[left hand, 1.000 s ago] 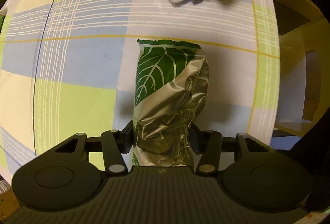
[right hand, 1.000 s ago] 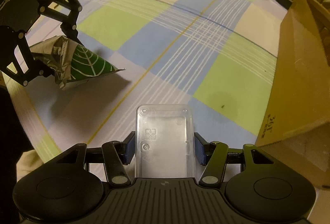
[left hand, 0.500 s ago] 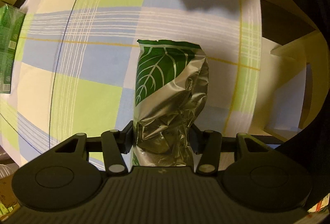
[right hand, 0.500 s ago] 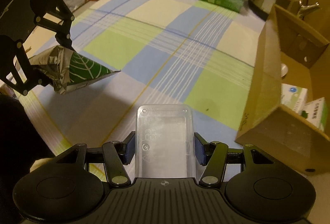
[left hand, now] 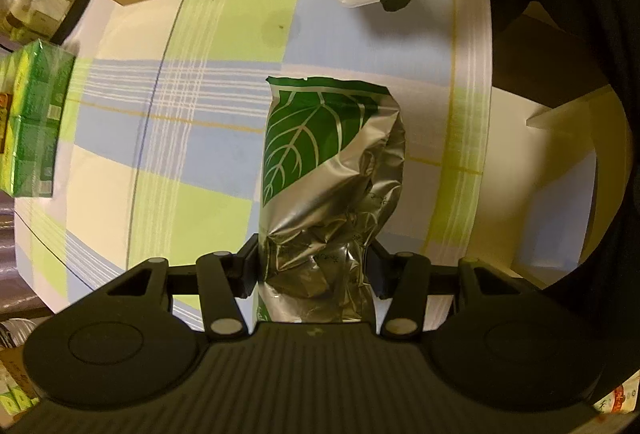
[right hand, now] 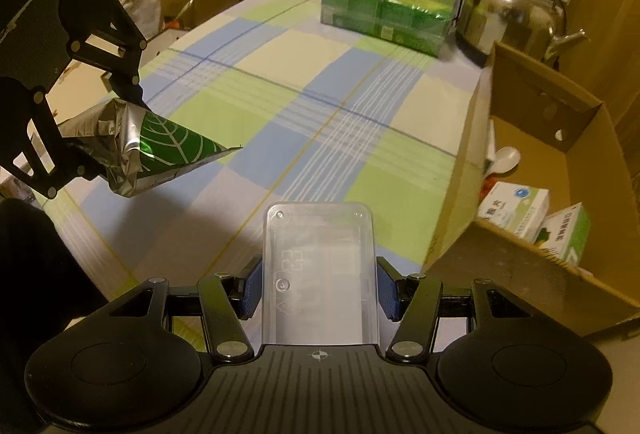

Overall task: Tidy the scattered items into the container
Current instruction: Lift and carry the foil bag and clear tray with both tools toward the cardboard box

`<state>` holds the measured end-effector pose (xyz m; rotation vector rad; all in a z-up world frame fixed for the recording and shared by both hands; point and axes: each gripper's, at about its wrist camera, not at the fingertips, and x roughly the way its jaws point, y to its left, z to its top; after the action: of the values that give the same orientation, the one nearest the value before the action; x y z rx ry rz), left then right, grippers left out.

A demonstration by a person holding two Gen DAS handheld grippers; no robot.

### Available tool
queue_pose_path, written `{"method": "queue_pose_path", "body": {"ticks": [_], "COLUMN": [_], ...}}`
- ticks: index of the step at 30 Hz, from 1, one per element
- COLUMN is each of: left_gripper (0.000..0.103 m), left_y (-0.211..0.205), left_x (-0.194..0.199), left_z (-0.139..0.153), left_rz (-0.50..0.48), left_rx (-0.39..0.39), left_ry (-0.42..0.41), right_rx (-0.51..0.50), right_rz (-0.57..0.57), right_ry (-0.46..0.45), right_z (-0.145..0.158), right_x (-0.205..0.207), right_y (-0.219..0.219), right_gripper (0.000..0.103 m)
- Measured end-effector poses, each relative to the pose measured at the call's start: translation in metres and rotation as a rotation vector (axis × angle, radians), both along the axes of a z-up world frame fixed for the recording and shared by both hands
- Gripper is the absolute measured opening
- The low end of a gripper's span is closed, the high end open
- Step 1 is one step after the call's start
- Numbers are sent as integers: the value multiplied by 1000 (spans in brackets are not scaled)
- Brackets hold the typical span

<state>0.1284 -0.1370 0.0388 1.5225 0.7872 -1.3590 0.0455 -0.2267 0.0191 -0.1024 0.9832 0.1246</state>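
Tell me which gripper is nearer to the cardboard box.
Right. The right gripper, shut on the clear plastic case, sits just beside the cardboard box. The left gripper, holding the foil leaf pouch, is farther across the table.

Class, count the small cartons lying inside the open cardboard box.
2: a white-and-blue carton and a green-and-white carton beside it in the cardboard box; its near wall may hide more.

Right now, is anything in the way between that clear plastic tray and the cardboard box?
Nothing visible. The clear plastic tray, clamped in the right hand-held gripper, is off the checked tablecloth. The open brown cardboard box sits to its right; only its near wall must be cleared.
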Motion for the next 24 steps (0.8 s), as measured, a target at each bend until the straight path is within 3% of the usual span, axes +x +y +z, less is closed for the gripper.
{"method": "queue_pose_path", "body": {"ticks": [24], "left_gripper": [47], "left_y": [-90], "left_x": [-8], "left_z": [53], "left_rz": [46], "left_rx": [-142], "left_ry": [4], "right_rx": [-60], "right_rz": [-134], "right_ry": [-94], "right_z": [59], "right_x": [-2], "right_y": [-85], "right_gripper": [54]}}
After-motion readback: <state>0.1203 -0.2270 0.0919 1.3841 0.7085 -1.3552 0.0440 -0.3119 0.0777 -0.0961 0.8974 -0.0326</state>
